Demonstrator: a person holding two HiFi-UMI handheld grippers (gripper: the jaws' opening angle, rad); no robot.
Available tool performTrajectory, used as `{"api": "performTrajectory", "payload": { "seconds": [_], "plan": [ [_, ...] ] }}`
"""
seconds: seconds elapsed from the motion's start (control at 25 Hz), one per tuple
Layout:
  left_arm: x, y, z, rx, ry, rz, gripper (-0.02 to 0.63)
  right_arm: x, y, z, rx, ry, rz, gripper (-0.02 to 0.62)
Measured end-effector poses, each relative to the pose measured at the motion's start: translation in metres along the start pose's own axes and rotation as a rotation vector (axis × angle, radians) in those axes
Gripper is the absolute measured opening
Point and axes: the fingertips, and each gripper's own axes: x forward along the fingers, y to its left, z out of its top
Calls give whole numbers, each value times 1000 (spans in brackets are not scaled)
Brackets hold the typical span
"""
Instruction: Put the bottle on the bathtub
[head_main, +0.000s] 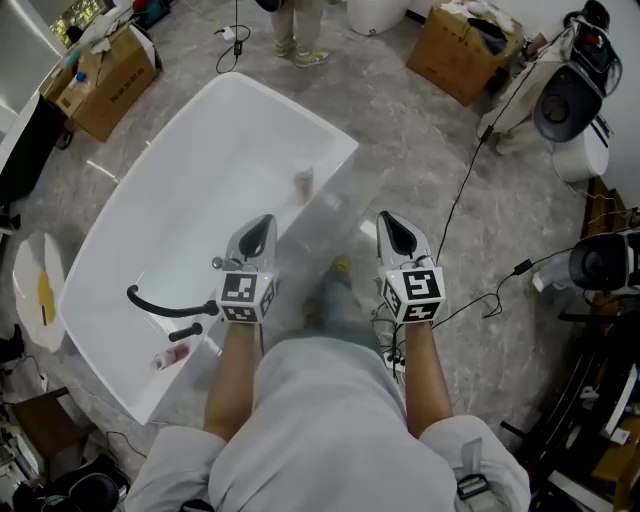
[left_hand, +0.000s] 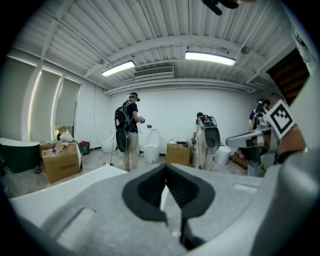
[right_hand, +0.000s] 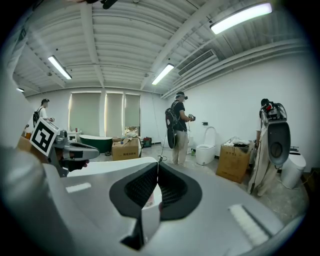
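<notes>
The white bathtub (head_main: 120, 230) runs diagonally across the left of the head view. A small pale bottle (head_main: 303, 182) stands upright on its right rim, beyond both grippers. A second small bottle with a red end (head_main: 172, 354) lies on the near corner beside the black faucet (head_main: 150, 300). My left gripper (head_main: 265, 220) hovers over the tub's right edge, jaws together and empty; its own view shows the tips meeting (left_hand: 166, 169). My right gripper (head_main: 388, 218) is over the floor right of the tub, also shut and empty (right_hand: 157, 166). A pale bottle (right_hand: 151, 199) shows through the gap below its tips.
Cardboard boxes stand at the far left (head_main: 105, 75) and far right (head_main: 462, 45). A black cable (head_main: 460, 200) trails over the grey floor on the right, by toilets (head_main: 575, 110) and equipment. A person (head_main: 300, 30) stands beyond the tub. My own legs fill the bottom.
</notes>
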Motion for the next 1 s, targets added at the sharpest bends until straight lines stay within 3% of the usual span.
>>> {"api": "performTrajectory", "payload": {
  "seconds": [1.0],
  "plan": [
    [-51, 3, 98, 94, -163, 20, -2, -47, 2, 65, -29, -143, -30, 3]
  ]
}}
